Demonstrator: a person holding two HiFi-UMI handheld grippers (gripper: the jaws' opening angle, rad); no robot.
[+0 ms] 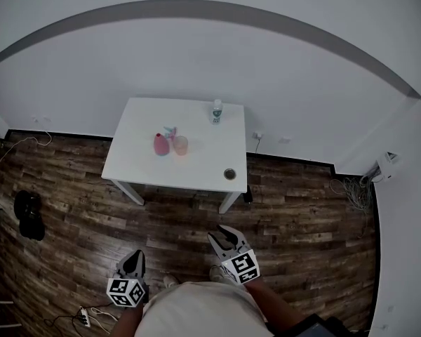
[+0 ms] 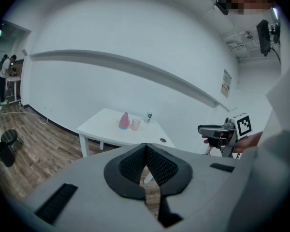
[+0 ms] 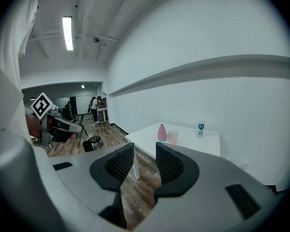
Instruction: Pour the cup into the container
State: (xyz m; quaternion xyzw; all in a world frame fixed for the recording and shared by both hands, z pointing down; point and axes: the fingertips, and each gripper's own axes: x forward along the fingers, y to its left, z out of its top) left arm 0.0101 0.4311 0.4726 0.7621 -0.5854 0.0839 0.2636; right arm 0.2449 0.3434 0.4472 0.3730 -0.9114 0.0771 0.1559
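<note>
We hold both grippers low and near us, the left gripper (image 1: 135, 258) at seven o'clock in the head view, pointing to twelve with its jaws closed together on nothing, and the right gripper (image 1: 223, 234) at five o'clock, angled toward eleven, its jaws slightly apart and empty.

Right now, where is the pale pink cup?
In the head view, the pale pink translucent cup stands near the middle of the white table, just right of the pink bottle-shaped container.
</note>
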